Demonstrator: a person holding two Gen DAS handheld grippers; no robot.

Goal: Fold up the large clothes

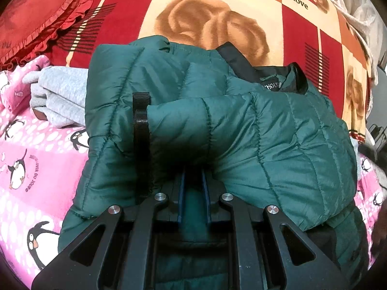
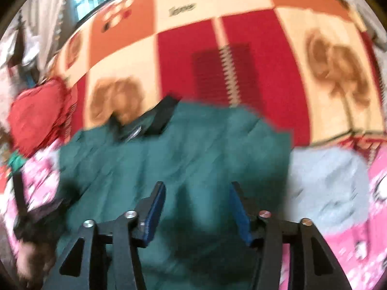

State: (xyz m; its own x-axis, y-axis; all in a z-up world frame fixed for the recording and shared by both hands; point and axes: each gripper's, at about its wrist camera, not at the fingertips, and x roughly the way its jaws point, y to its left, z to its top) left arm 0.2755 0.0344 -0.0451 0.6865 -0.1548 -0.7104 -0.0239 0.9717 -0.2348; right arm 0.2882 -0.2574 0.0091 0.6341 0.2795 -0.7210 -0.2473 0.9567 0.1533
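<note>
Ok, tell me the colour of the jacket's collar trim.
Black, edging the dark green quilted jacket at its collar; clearest in the left wrist view.

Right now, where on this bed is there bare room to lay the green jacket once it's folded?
Free: the patchwork blanket beyond the green jacket, past its black collar. Crowded: the left edge, with the red frilled cushion and grey garment. The penguin sheet offers only a narrow strip beside the jacket.

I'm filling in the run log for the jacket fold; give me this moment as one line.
left gripper: shut on green jacket | right gripper: open above jacket, nothing held | jacket: bunched on bed
</note>
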